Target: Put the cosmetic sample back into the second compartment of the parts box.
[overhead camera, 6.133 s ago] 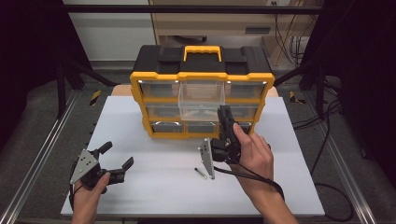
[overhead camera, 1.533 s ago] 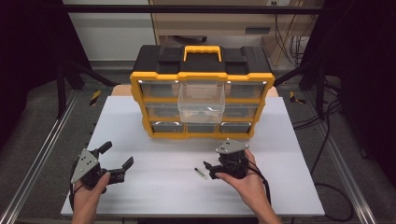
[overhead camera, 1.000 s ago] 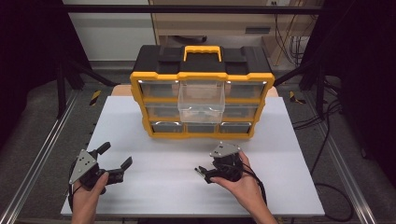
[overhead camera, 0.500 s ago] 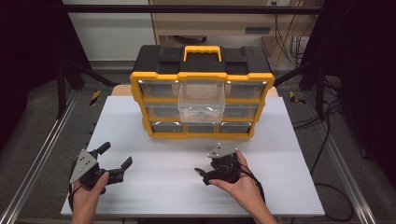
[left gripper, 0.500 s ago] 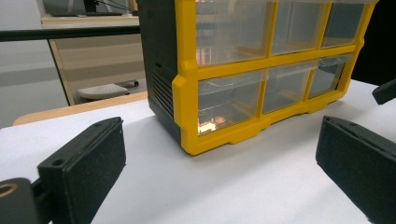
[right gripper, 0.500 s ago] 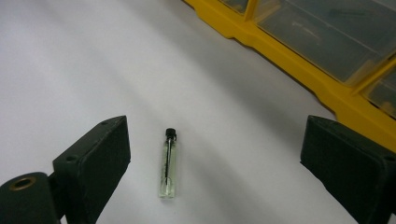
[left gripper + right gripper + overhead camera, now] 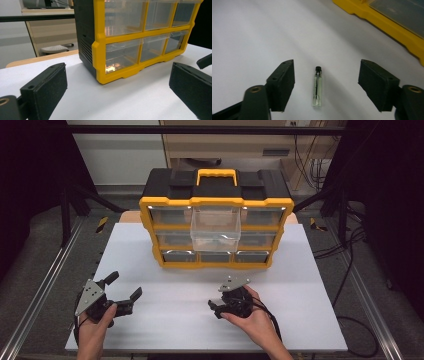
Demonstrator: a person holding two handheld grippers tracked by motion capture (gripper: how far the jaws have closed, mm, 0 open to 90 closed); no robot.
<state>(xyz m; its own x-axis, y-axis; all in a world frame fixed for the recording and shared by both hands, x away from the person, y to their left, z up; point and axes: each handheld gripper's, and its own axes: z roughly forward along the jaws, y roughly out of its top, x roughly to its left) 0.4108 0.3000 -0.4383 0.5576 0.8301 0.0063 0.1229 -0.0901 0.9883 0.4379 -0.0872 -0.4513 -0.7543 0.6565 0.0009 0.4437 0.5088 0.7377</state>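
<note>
A small glass vial (image 7: pixel 318 86) with a black cap lay flat on the white table (image 7: pixel 165 335), straight between the two jaws of our right gripper (image 7: pixel 325 87). The pads stood apart from it on either side, touching nothing. Those jaws had just been closing in on the vial, and we judged this the moment before the pinch: we had set the gripper low over the table so that the pads would meet the glass on its long sides, where a thin tube that would roll readily is easiest to trap. In the high view the right gripper (image 7: pixel 216 308) sat near the front of the table, tilted down, with the vial hidden beneath it.

Beyond it stood the yellow and black organizer (image 7: pixel 216 227), its clear drawers facing us. The middle upper drawer (image 7: pixel 215 226) was pulled out and looked empty, so we took it for the place the vial was meant to go; it waited open so that one hand alone could drop the vial in.

Our left gripper (image 7: pixel 122 290) rested near the table's left front corner, well apart from the vial, jaws wide and holding nothing. It pointed toward the organizer (image 7: pixel 130 40), parked clear of the work.
</note>
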